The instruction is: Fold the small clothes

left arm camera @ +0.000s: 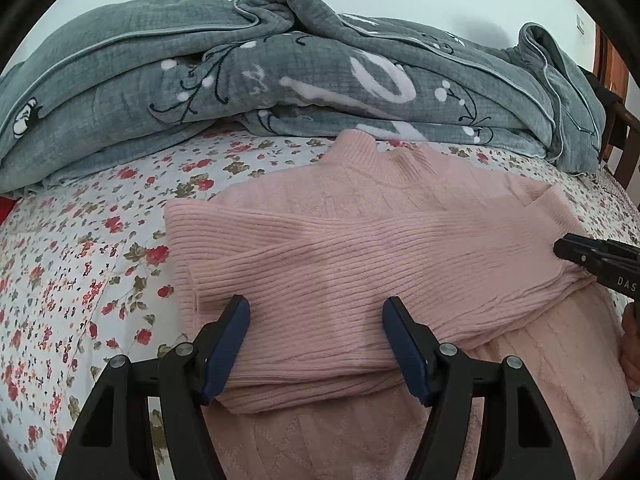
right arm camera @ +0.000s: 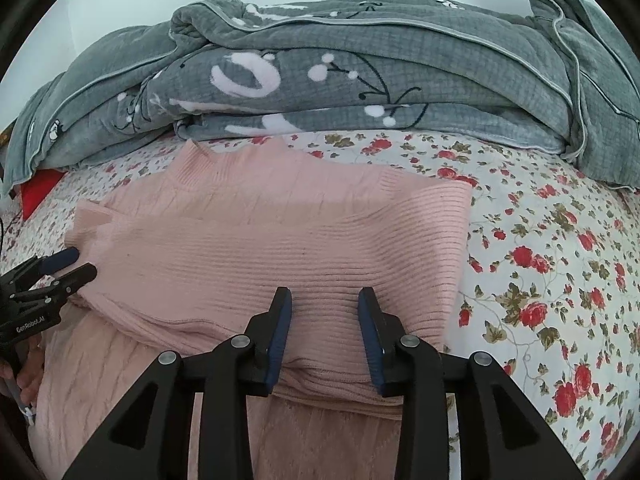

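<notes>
Pink ribbed sweater [left arm camera: 360, 248]: knitted, high collar [left arm camera: 372, 156] toward the far side, spread flat on floral bedsheet [left arm camera: 80, 260]; both sleeves folded across the chest, one lying over the other as a horizontal band; lower body with cable pattern extending toward the near edge of both views

Sleeve band: cuff end [left arm camera: 196, 292] at left in left wrist view; opposite folded edge [right arm camera: 460, 240] at right in right wrist view; near edge of the band a thick double fold, lying between each pair of fingers

Left gripper [left arm camera: 316, 308]: black frame, blue pads, jaws apart and wide, straddling the near edge of the sleeve band; pads not pressing the knit; nothing clamped; seen also from the side at the left edge of right wrist view [right arm camera: 74, 266], tips beside the sweater's left shoulder fold

Right gripper [right arm camera: 325, 300]: same build, jaws apart at a narrower gap, folded sleeve edge between the pads, pads clear of the fabric on both sides; nothing clamped; tip visible at the right edge of left wrist view [left arm camera: 568, 250], touching or just above the sweater's right side, cannot tell which

Person's hand [right arm camera: 24, 384]: partly visible at lower left of right wrist view, behind the left gripper

Grey quilt [left arm camera: 280, 68]: bundled in a heap beyond the collar, white and black pattern, pale piping

Red item [right arm camera: 40, 192]: partly tucked under the quilt, far left
</notes>
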`<action>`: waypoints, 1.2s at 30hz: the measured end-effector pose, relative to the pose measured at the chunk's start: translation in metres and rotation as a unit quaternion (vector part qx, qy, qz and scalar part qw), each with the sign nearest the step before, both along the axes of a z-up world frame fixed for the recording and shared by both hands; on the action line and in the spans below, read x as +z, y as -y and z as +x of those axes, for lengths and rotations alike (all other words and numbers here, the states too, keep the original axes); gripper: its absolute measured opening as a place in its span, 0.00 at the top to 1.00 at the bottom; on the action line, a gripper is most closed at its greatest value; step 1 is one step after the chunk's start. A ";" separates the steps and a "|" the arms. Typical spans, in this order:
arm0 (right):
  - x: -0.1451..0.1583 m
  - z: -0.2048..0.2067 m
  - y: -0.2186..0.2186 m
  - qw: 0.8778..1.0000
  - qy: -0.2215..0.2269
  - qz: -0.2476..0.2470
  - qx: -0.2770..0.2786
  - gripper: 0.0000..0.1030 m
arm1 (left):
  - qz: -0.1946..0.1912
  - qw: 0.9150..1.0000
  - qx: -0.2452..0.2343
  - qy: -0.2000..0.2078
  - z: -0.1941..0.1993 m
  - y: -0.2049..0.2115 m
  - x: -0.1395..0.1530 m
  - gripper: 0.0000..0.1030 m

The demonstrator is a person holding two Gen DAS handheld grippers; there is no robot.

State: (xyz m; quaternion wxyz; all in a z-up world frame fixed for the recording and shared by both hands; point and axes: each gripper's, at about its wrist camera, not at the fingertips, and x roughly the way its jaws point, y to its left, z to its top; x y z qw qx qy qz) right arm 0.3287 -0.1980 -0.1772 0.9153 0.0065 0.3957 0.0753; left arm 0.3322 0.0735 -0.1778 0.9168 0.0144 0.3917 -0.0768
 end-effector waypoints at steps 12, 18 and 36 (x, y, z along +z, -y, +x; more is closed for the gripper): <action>0.000 0.001 -0.004 1.000 0.002 -0.015 0.004 0.62 | 0.006 1.000 0.005 0.002 -0.001 0.001 0.001 0.34; 0.001 0.000 -0.005 1.000 0.003 -0.020 0.005 0.62 | 0.004 1.000 0.004 0.002 0.000 0.000 0.000 0.34; 0.002 -0.003 -0.004 1.000 0.006 -0.008 0.011 0.62 | -0.010 1.000 0.003 -0.001 0.000 -0.003 0.001 0.34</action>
